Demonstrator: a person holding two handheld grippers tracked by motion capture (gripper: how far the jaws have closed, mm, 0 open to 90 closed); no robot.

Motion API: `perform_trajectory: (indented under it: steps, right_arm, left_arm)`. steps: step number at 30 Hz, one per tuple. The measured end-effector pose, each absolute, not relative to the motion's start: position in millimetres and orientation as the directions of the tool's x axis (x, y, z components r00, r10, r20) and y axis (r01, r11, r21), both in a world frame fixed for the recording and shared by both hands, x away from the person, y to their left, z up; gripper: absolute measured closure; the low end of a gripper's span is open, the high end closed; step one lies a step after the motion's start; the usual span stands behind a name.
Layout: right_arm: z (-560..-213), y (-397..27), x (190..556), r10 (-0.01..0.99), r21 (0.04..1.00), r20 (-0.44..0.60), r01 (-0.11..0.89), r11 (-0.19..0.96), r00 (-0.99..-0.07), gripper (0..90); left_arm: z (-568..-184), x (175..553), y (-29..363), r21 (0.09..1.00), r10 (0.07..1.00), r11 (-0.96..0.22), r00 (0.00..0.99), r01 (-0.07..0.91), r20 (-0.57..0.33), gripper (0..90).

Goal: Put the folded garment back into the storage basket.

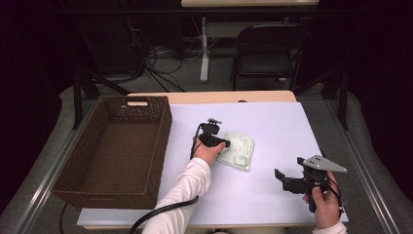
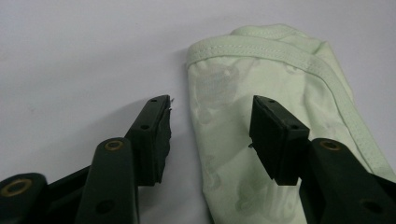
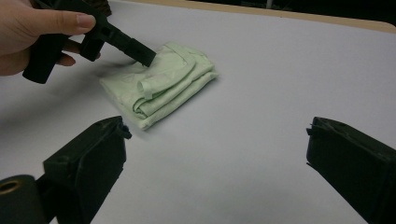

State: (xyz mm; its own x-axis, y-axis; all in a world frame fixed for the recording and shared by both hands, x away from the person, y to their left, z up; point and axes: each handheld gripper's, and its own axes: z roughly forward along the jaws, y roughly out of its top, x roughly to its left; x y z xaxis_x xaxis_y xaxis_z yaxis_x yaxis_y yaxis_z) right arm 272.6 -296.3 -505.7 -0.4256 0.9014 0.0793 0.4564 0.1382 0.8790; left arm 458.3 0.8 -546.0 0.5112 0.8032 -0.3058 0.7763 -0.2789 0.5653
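A folded pale green garment [image 1: 237,151] lies on the white table cover [image 1: 277,122] near the middle. My left gripper [image 1: 220,143] is down at the garment's left edge. In the left gripper view its jaws stand apart astride the hemmed edge of the garment [image 2: 261,79]: one beside the cloth over the bare cover, the other over the cloth, neither pad pressing on it. My left gripper [image 2: 210,112] is open. My right gripper [image 1: 282,179] is held at the front right, wide open with nothing between its jaws [image 3: 217,128]. Ahead of it lies the garment [image 3: 163,88].
A brown woven basket [image 1: 163,141] stands at the left of the table, close to the left hand. Bare cover lies between the garment and the right gripper. A black chair [image 1: 268,48] and cables stand beyond the table's far edge.
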Motion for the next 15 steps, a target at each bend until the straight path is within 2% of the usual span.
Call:
perform_trajectory:
  steps: [15]
  right_arm:
    - [-506.4,-296.6,273.0,0.9,0.876,0.08,0.461,0.141,-0.428,5.1]
  left_arm:
    - [-548.5,457.4,0.6,0.555,0.795,-0.26,0.501,0.79,-0.342,71.3]
